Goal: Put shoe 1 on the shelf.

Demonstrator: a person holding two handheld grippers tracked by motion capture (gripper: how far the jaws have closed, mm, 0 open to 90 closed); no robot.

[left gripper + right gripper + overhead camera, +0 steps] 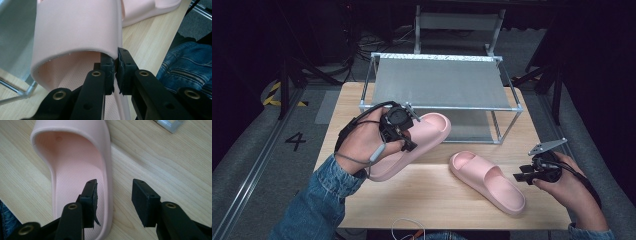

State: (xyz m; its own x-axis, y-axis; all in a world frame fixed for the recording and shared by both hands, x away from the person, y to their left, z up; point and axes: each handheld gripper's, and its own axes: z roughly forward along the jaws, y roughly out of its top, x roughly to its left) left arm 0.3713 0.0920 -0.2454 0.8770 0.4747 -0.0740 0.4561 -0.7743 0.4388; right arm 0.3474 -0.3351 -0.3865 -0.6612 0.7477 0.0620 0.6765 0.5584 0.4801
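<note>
The left tongs (408, 141) are pinching the strap edge of one soft pink foam slipper (412, 145), holding it over the wooden bench (432, 200). The right tongs (113, 202) are gaping wide at the heel of the other pink slipper (487, 181), lying lengthwise towards them
</note>
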